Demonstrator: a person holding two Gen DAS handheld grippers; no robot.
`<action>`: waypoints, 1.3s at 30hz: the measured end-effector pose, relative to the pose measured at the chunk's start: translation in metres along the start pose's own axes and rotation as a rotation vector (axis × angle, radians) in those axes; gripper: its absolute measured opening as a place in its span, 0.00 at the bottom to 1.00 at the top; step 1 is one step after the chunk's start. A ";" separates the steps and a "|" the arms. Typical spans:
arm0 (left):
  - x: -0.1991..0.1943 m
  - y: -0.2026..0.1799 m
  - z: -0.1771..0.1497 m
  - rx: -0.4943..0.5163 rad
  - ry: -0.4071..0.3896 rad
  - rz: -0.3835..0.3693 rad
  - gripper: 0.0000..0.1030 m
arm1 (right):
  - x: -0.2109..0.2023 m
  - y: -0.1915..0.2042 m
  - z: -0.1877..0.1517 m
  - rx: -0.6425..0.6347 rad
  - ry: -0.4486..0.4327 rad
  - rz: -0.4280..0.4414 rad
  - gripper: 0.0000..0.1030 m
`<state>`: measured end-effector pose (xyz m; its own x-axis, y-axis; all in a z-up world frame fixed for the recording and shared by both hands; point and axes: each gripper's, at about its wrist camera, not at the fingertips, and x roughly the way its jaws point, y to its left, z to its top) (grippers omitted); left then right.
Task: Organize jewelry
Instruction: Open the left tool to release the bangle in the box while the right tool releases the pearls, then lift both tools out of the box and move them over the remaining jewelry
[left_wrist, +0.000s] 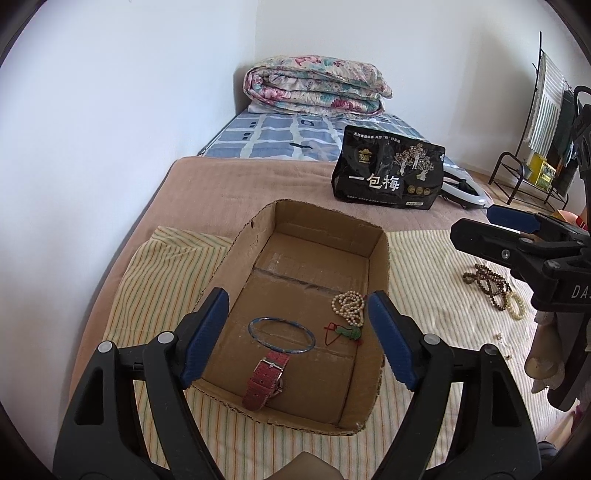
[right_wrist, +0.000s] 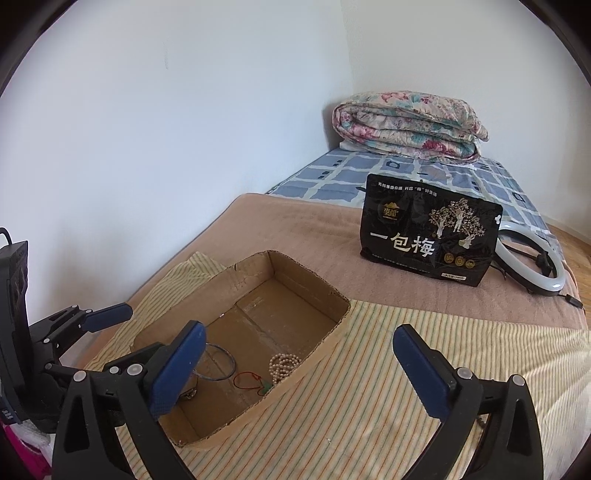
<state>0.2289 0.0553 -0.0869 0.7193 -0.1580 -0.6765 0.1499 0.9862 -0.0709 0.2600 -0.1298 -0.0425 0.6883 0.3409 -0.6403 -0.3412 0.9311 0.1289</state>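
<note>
An open cardboard box sits on a striped cloth on the bed. Inside lie a blue bangle, a red-strapped watch, a pearl necklace and a green pendant on a red cord. My left gripper is open and empty above the box's near end. Dark bead bracelets and a pale bead bracelet lie on the cloth to the right. My right gripper is open and empty over the cloth by the box; the pearl necklace also shows there.
A black snack bag stands behind the box, with a white ring light beside it. A folded floral quilt lies at the bed's head. A white wall runs along the left. A rack with towels stands far right.
</note>
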 end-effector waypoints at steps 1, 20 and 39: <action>-0.003 -0.002 0.001 0.003 -0.004 -0.002 0.78 | -0.003 -0.001 0.000 0.001 -0.004 -0.003 1.00; -0.050 -0.063 0.008 0.077 -0.087 -0.047 0.78 | -0.072 -0.042 -0.018 0.052 -0.071 -0.047 1.00; -0.066 -0.134 0.004 0.154 -0.110 -0.127 0.78 | -0.137 -0.109 -0.054 0.112 -0.103 -0.162 1.00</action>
<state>0.1639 -0.0662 -0.0299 0.7562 -0.2936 -0.5848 0.3401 0.9398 -0.0320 0.1678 -0.2848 -0.0096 0.7920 0.1913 -0.5798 -0.1511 0.9815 0.1175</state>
